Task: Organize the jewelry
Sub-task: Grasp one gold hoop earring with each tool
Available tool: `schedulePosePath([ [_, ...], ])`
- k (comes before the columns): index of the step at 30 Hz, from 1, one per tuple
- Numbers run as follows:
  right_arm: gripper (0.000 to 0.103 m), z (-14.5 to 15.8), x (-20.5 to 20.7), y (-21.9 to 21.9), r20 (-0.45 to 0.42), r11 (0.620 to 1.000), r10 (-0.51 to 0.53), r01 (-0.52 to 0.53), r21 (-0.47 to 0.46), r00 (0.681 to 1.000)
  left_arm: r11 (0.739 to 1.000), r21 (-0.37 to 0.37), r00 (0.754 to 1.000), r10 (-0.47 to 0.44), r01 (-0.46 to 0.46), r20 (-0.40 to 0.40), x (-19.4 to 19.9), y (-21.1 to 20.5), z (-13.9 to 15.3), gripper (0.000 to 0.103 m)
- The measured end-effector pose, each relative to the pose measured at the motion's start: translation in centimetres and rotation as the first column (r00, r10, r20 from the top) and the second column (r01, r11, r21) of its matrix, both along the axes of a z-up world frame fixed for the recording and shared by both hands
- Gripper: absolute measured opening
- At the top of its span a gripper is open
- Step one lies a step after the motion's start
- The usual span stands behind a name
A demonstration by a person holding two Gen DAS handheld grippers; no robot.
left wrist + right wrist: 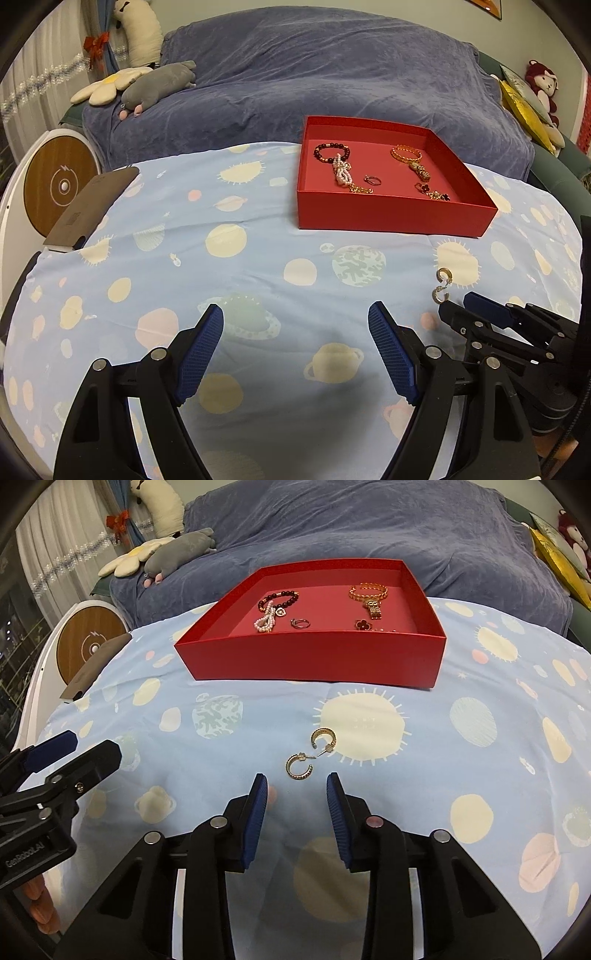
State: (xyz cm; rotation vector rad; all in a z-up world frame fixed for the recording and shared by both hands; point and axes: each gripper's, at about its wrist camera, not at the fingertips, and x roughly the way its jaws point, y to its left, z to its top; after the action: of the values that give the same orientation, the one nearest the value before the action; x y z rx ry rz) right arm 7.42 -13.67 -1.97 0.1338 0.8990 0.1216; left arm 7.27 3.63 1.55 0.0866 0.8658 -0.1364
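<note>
Two gold hoop earrings [308, 753] lie on the planet-print cloth, also seen at the right in the left wrist view as earrings [441, 286]. My right gripper [297, 781] hovers just short of the nearer hoop, jaws part open, nothing between them. My left gripper [295, 314] stands wide open over bare cloth, to the left of the earrings. The red box [310, 655] beyond holds a dark bead bracelet [279, 600], a pearl strand [264, 622], a ring [299, 623], a gold bangle [369, 592] and a flower piece [364, 624].
A blue-covered sofa [314, 74] with plush toys [155, 85] stands behind the table. A round wooden-faced device [61, 184] and a dark flat card [92, 206] sit at the left edge. Yellow cushions [521, 96] lie at the far right.
</note>
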Motion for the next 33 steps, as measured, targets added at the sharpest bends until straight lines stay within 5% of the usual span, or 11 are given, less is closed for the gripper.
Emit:
schedulePosePath([
  [6, 0.031, -0.6, 1.0, 0.6, 0.011, 0.999, -0.010, 0.010, -0.037, 1.000, 1.000, 0.000, 1.000, 0.009, -0.009, -0.003, -0.1, 0.7, -0.1, 0.078],
  [12, 0.016, -0.8, 1.3, 0.7, 0.021, 0.997, -0.004, 0.005, -0.074, 1.000, 1.000, -0.004, 1.000, 0.012, -0.012, -0.008, 0.0, 1.0, -0.1, 0.078],
  [33, 0.016, 1.4, -1.1, -1.2, 0.041, 1.000, 0.013, -0.012, -0.011, 0.999, 1.000, 0.006, 1.000, -0.007, 0.007, -0.026, 0.3, -1.3, -0.6, 0.078],
])
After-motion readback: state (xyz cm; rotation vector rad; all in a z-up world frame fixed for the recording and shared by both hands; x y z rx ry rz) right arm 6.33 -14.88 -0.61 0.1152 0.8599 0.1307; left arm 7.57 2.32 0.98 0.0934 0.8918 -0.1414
